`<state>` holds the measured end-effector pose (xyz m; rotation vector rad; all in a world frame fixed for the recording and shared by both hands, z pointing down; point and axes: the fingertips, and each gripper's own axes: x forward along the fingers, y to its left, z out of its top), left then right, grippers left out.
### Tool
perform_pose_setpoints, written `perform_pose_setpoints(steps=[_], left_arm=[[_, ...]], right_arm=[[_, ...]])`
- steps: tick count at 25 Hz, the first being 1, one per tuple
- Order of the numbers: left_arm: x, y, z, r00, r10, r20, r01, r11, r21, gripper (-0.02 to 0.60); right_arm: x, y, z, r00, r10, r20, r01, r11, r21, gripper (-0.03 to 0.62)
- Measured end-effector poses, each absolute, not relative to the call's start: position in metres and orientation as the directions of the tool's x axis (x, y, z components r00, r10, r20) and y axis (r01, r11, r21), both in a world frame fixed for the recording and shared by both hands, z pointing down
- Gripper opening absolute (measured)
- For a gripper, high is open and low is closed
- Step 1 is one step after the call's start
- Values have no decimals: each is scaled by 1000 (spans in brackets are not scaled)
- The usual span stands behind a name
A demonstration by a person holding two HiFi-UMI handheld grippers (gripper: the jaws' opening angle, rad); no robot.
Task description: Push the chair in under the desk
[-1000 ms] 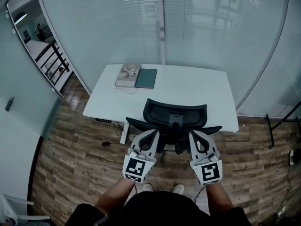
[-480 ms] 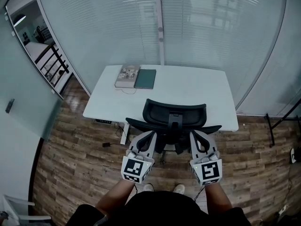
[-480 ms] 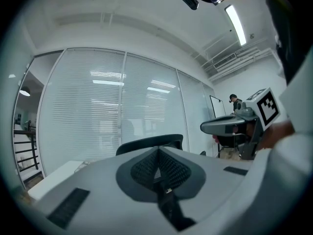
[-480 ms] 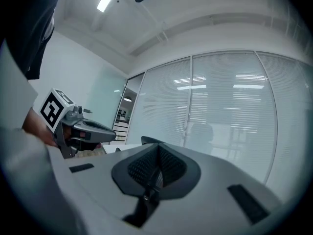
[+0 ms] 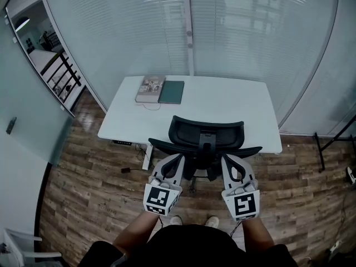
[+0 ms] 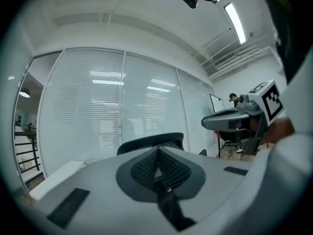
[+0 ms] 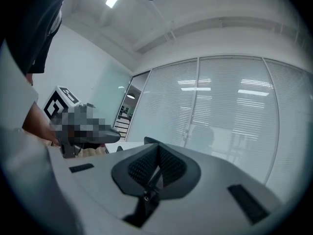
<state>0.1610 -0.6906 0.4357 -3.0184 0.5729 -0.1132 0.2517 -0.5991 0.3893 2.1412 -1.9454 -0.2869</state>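
The black office chair [image 5: 206, 135] stands in the middle of the frame at the near long edge of the white table [image 5: 239, 104]. Its curved, dark backrest faces the person, and its slim armrests spread to either side. In the head view the backrest's top overlaps the table's front edge.

The left tool [image 5: 179, 158] and the right tool [image 5: 225, 159] point level at the chair's back, one on each side of its centre spine. Each tool's smooth grey jaws are pressed fully together on their ribbed black pads, with nothing between them. Whether the tips touch the chair cannot be made out.

The table top is smooth and rectangular with rounded corners. A thick book [image 5: 151, 88] and a flat dark green notebook [image 5: 172, 92] lie side by side at its far left corner.

A frosted glass wall [image 5: 128, 32] with fine horizontal slats runs close behind the far edge. Brown wood-plank floor [image 5: 83, 188] lies open to the left and right of the chair.
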Motion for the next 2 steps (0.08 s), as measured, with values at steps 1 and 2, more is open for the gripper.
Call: perform_pose_setpoints(steps=[1,2], left_arm=[[161,-691,436,928,-368,58,-363,-928,-81,12],[161,-691,436,928,-368,57,-363,-928,-83,12]], right_arm=[[250,-599,388,98,-995,11,-949,-90,303,3],[249,-599,387,99,-995,10,-948,-91,304,3]])
